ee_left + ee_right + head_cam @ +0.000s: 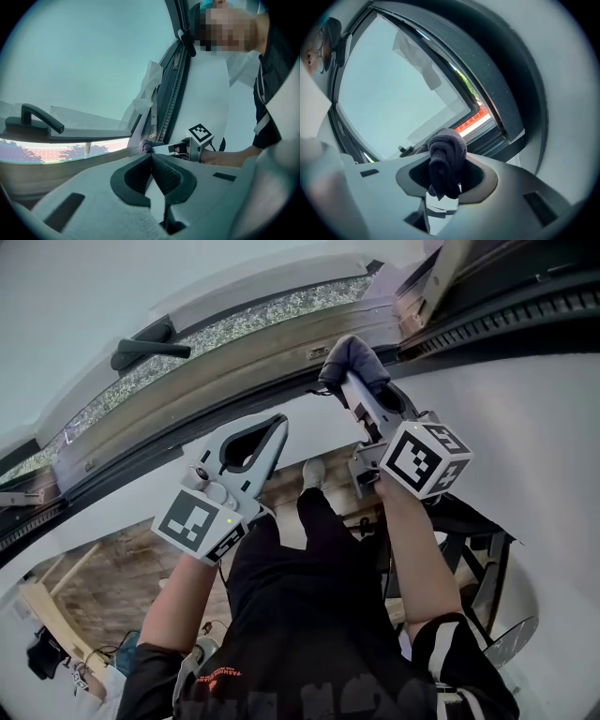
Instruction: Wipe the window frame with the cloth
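A dark grey cloth (352, 358) is bunched up in my right gripper (349, 381), which is shut on it. The cloth presses against the lower window frame (239, 360), near the dark corner of the open sash. In the right gripper view the cloth (447, 152) bulges out between the jaws, in front of the dark frame (506, 98). My left gripper (278, 424) hovers to the left, just below the frame, shut with nothing in it. From the left gripper view (151, 158) the cloth (146, 146) touches the sill.
A black window handle (147, 343) sits on the sash at the left, and it shows again as a handle (36, 119) in the left gripper view. A white wall panel (525, 427) lies to the right. Below are the person's legs and a wooden floor (112, 587).
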{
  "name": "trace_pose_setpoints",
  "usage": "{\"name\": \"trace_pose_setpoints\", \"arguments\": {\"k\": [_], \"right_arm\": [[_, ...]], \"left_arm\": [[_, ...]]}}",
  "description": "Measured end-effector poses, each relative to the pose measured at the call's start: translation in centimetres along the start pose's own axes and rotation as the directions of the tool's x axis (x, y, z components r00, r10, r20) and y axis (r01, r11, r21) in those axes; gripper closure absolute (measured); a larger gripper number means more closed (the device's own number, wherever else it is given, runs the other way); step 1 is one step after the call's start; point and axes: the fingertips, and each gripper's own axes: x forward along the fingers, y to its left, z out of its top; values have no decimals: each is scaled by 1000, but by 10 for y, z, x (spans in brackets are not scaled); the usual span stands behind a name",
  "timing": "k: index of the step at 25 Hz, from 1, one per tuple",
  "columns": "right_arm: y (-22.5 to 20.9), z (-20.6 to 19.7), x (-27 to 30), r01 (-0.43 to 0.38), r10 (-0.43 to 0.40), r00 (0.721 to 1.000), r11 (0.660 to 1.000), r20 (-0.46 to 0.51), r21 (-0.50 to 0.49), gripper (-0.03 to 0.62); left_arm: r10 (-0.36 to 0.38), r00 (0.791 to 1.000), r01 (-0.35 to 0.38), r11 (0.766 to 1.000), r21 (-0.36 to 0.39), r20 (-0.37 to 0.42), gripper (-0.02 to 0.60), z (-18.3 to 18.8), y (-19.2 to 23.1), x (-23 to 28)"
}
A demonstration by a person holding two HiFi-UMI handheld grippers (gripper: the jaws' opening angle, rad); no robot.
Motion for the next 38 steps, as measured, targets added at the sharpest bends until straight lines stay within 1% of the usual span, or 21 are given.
{"name": "trace_pose_setpoints", "arguments": {"k": [15, 28, 33, 38], "right_arm": [[-32, 20, -15, 48, -49, 998, 999, 38, 8, 476], [-47, 29, -23, 83, -84, 994, 996, 67, 21, 476], [-44, 30, -25, 80, -82, 994, 996, 79, 25, 476], [-26, 28, -23, 53, -53, 994, 999, 93, 11, 476]], "left_arm": [[-32, 999, 32, 999, 5, -14, 561, -2, -9, 24], [-47, 999, 48, 999, 8, -21, 561, -1, -11, 32], [-54, 998, 54, 999, 8, -17, 561, 0, -13, 31], [-48, 999, 48, 999, 1, -7, 561, -1, -11, 21]]}}
